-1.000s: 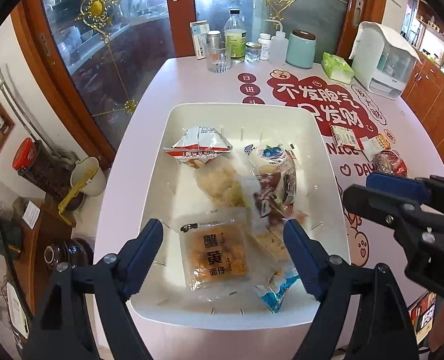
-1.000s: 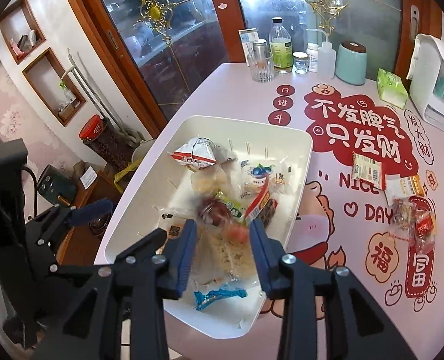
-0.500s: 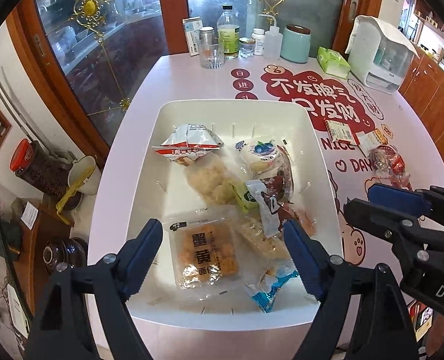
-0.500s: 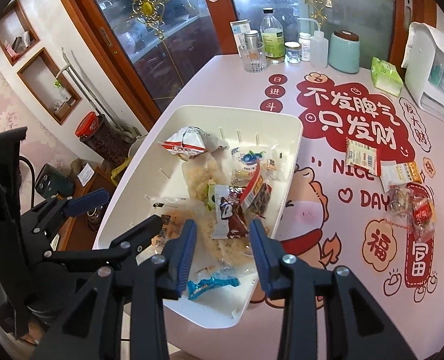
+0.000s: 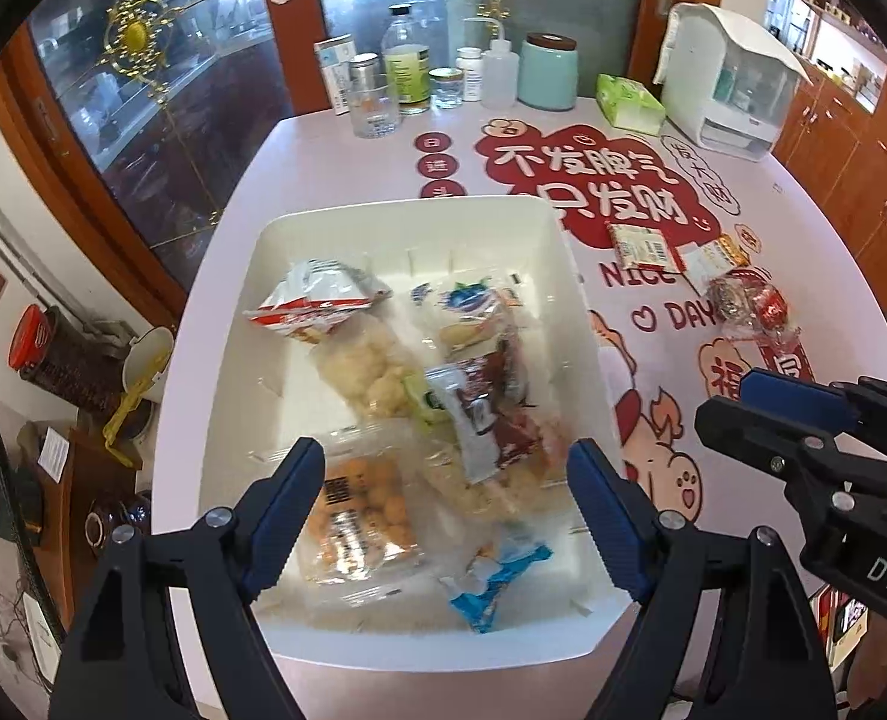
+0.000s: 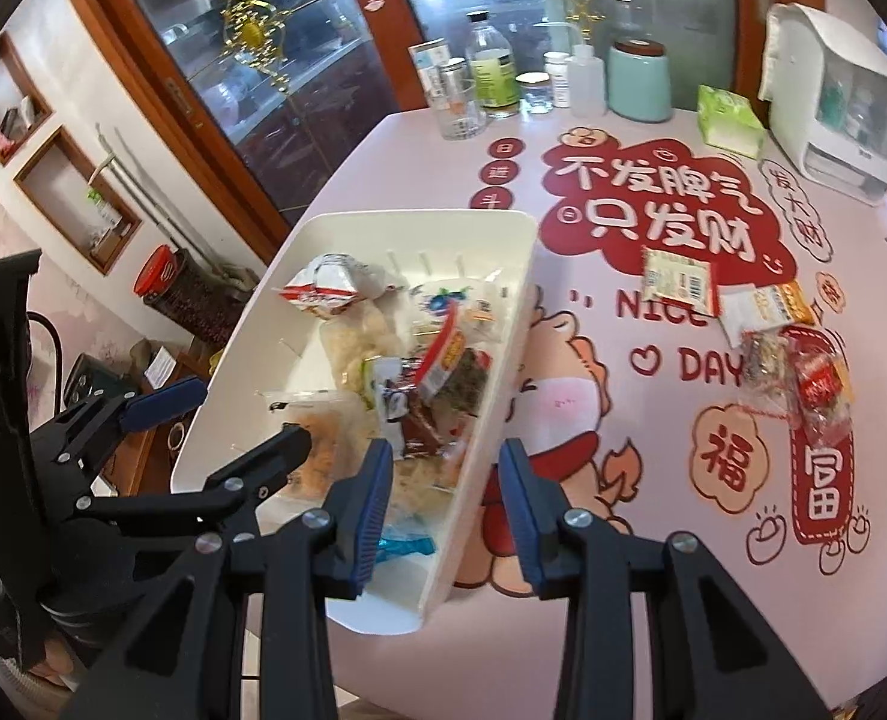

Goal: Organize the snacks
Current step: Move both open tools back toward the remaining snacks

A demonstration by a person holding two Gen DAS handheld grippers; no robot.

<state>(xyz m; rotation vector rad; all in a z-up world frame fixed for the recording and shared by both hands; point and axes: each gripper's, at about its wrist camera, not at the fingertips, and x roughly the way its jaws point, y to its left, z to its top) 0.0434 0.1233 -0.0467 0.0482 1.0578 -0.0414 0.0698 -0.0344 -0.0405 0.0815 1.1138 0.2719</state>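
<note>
Snack packets mostly lie heaped in the white bin [image 5: 407,222] on the table [image 6: 623,360]; a few loose packets [image 6: 767,330] wait on the table, well apart to its right. My left gripper [image 5: 446,510] and right gripper [image 6: 446,498] hover with jaws released, empty.

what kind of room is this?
Likely a home dining area: pink printed table cover, glass-fronted wooden cabinet, and white snack bin beside bottles and a teal jar.
</note>
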